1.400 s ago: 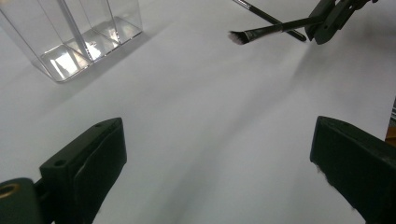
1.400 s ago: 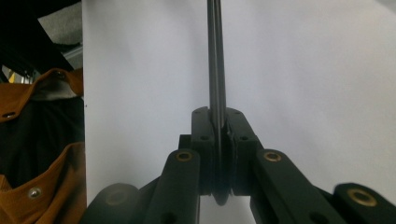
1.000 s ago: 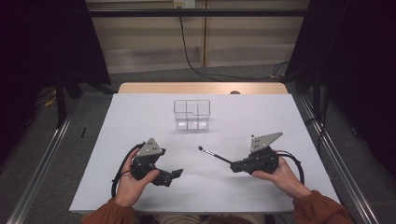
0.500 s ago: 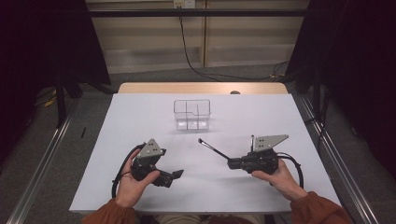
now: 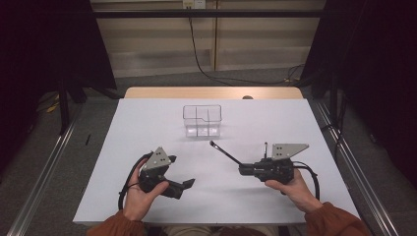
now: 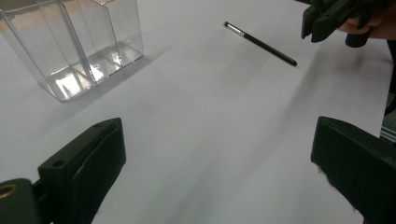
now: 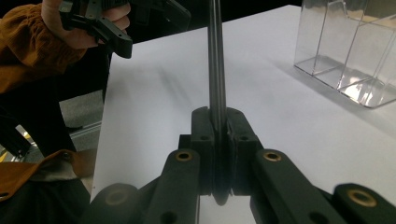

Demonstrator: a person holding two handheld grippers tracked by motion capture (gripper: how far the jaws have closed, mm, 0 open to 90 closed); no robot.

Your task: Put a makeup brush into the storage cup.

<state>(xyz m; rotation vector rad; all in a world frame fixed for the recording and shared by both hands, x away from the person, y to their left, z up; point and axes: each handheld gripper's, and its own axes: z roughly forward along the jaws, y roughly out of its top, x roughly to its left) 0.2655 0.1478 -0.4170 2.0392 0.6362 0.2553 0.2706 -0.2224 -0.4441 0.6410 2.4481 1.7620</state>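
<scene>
A thin black brush (image 5: pixel 225 153) with a silver ferrule is pinched at its rear end between the jaws of my right gripper (image 5: pixel 242 168), which is shut on it. In the right gripper view the black shaft (image 7: pixel 217 70) runs straight out from the closed gripper (image 7: pixel 218 128). The brush points toward a clear, divided plastic organizer (image 5: pixel 202 120) at the table's middle back. My left gripper (image 5: pixel 186 185) rests low at the front left, open and holding nothing. Its jaws stand wide apart (image 6: pixel 219 158), with the brush (image 6: pixel 259 43) and the organizer (image 6: pixel 74 42) beyond them.
The white table top (image 5: pixel 123 142) stretches around both hands. The organizer's compartments (image 7: pixel 355 51) hold nothing. Dark curtains and metal floor rails (image 5: pixel 44 167) flank the table, and a cable hangs on the back wall (image 5: pixel 196 54).
The right gripper has rolled in the hand, so its grey plate now lies flatter. The brush tip has swung slightly toward the organizer. The left gripper has kept still.
</scene>
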